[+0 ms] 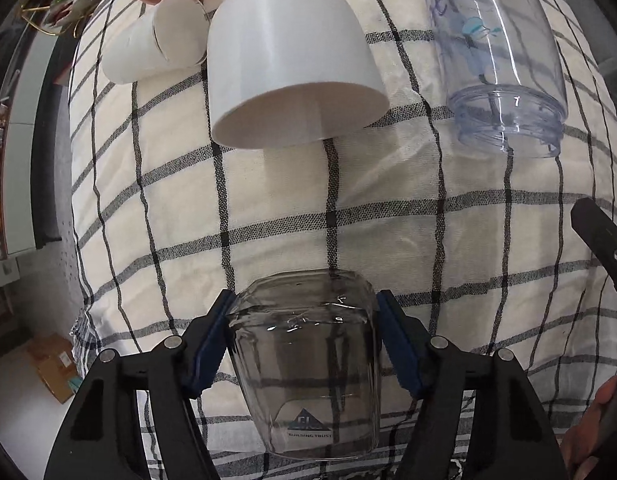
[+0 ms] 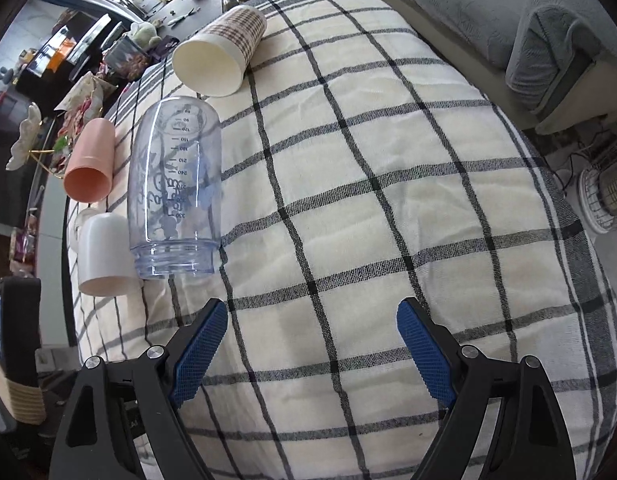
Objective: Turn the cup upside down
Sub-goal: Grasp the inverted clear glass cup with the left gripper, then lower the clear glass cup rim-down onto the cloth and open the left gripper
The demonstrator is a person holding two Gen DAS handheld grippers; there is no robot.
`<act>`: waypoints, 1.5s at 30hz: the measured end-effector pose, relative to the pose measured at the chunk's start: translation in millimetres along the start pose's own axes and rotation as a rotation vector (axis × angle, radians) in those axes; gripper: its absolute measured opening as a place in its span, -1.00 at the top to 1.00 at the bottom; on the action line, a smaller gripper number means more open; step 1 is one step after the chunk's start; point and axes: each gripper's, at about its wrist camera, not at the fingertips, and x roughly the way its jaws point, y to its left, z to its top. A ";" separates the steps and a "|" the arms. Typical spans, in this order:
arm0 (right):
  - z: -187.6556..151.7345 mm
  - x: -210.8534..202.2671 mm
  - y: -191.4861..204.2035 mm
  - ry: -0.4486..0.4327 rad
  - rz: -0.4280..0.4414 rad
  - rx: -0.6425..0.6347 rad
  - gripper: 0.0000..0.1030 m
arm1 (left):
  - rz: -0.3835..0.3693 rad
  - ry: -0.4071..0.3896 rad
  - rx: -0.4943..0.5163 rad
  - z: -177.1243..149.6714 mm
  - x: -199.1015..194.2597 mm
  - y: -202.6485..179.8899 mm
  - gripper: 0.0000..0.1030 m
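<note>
The left tool holds a clear glass cup over the checked cloth. The right tool is wide, holding nothing.

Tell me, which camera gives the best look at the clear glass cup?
The left wrist view. The clear glass cup sits close up between the blue pads of the left gripper, which is shut on it. The right wrist view doesn't show it at all; the right gripper is open and empty.
</note>
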 end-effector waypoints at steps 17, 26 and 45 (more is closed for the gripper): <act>-19.3 -40.3 9.0 -0.078 -0.005 -0.033 -0.68 | -0.033 -0.348 -0.020 -61.4 -71.1 15.8 -0.32; -40.3 -57.7 10.7 -0.115 -0.049 -0.068 -0.68 | -0.036 -0.755 -0.062 -82.0 -100.4 18.3 -0.32; -70.3 -70.0 21.4 -0.144 -0.108 -0.124 -0.68 | -0.115 -0.948 -0.154 -83.3 -51.4 23.0 -0.33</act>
